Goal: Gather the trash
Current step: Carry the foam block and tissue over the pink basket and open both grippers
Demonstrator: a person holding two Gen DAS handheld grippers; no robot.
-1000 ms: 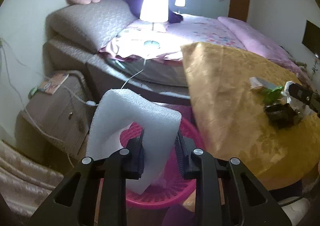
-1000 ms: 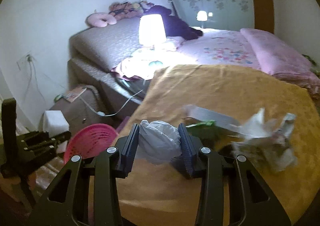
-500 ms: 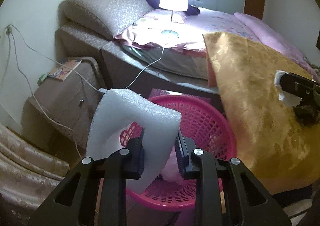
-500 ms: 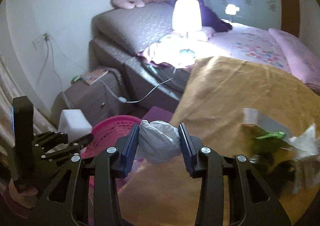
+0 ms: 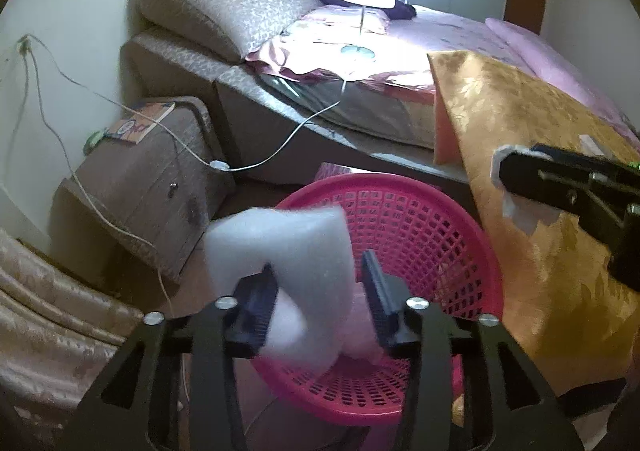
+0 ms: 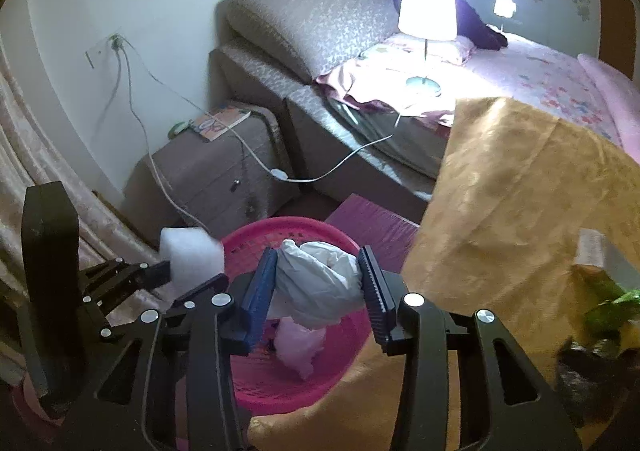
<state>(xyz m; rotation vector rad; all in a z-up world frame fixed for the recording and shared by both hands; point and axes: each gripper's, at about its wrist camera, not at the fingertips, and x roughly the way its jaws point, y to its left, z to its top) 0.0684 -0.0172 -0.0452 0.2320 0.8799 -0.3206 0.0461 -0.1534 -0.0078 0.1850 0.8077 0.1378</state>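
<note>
**Left wrist and right wrist: two pieces of trash over the basket**

Left wrist view.
- Item: foam block (image 5: 280, 251), white, blurred. Judged very light, springy, easily dented; best taken across its flat faces, low on the block.
- Left gripper (image 5: 320, 307): fingers (image 5: 256, 307) spread to roughly the block's width. The left pad touches the foam; a slim gap seems to show at the right pad, so the hold looks slack or released, though blur prevents certainty.
- Position: block above the near-left rim of the pink basket (image 5: 432, 235), which stands on the floor beside the gold-covered table (image 5: 520, 123).
- Right gripper (image 5: 560, 187) enters from the right, white material at its tip.

Right wrist view.
- Item: crumpled bag (image 6: 316, 283), white-grey plastic. Judged near weightless, soft, slippery; needs a squeeze on the bunched middle.
- Right gripper (image 6: 320, 299): fingers (image 6: 260, 299) moderately apart, both pads pressed into the wad, clamped.
- Position: bag directly over the basket (image 6: 256, 383), where a pale pink scrap (image 6: 298, 347) already lies.
- Foam block (image 6: 192, 255) at the left gripper (image 6: 184, 283), over the basket's left rim.
- More trash (image 6: 600, 311) remains on the table (image 6: 500, 191).
</note>
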